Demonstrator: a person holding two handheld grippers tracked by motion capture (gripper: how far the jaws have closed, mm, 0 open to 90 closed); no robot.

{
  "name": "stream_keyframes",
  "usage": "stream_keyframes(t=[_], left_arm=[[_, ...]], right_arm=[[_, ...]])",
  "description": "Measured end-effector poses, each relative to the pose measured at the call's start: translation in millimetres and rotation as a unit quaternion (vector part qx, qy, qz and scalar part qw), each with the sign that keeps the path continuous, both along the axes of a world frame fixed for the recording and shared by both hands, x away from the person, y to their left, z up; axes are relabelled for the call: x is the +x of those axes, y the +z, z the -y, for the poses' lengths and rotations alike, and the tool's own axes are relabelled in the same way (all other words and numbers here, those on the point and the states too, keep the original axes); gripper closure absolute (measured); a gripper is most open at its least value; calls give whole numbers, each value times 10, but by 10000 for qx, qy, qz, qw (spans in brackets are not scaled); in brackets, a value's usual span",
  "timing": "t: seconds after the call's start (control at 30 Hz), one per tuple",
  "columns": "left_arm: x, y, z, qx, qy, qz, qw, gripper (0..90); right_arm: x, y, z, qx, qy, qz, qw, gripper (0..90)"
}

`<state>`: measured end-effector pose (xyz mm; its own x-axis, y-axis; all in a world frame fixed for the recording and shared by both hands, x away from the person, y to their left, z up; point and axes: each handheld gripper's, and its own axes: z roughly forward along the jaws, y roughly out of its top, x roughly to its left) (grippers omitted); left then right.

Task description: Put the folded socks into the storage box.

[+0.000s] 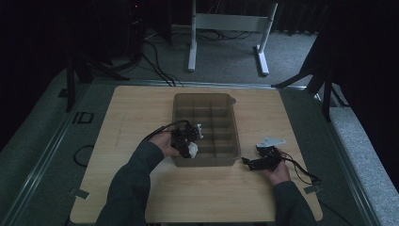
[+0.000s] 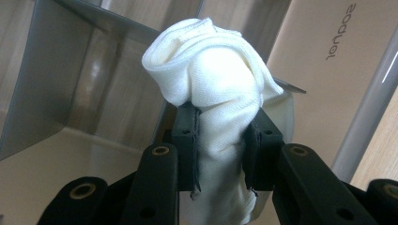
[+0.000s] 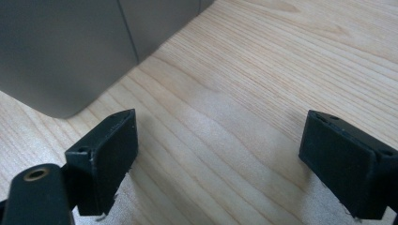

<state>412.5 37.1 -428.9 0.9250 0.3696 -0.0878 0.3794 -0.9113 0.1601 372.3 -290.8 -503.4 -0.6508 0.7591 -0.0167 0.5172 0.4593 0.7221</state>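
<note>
A grey plastic bin with divided compartments [image 1: 226, 101] stands in the middle of the wooden table. My left gripper [image 1: 188, 141] is over the bin's near-left corner, shut on a bunched white cloth [image 1: 193, 149]. In the left gripper view the white cloth [image 2: 216, 75] bulges above the two jaws [image 2: 220, 150], which pinch its lower part, with the bin's dividers [image 2: 51, 89] behind. My right gripper [image 1: 251, 162] rests low over the table just right of the bin, open. In the right gripper view its jaws [image 3: 218, 164] stand wide apart over bare wood, near the bin's outer corner [image 3: 61, 56].
The wooden table [image 1: 136, 113] has bare room left, right and in front of the bin. Cables [image 1: 306, 174] trail from each gripper. Beyond the table's far edge, a white frame [image 1: 230, 28] stands on the carpet among loose cables.
</note>
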Motion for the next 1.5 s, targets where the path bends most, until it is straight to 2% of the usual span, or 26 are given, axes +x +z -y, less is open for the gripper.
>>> stream_keyframes(t=[0.3, 0.53, 0.63, 0.83, 1.03, 1.23, 1.5], left_arm=[[26, -41, 33, 97, -39, -84, 9999, 697], [16, -100, 92, 303, -74, -34, 9995, 689], [14, -98, 89, 278, -48, -23, 9996, 673], [2, -50, 43, 117, 16, -43, 9999, 611], [5, -8, -4, -26, 106, -104, 9999, 591], [-25, 111, -82, -243, 218, 60, 9994, 511], [-43, 229, -136, -530, 199, 290, 9980, 540]], right_arm=[[0, 0, 0, -1, -1, 0, 10000, 115], [0, 0, 0, 0, -1, -1, 10000, 115], [0, 0, 0, 0, -1, -1, 10000, 114], [0, 0, 0, 0, 0, 0, 10000, 115], [1, 0, 0, 0, 0, 1, 10000, 115], [1, 0, 1, -3, 3, 7, 10000, 115], [1, 0, 1, -3, 4, 7, 10000, 115]])
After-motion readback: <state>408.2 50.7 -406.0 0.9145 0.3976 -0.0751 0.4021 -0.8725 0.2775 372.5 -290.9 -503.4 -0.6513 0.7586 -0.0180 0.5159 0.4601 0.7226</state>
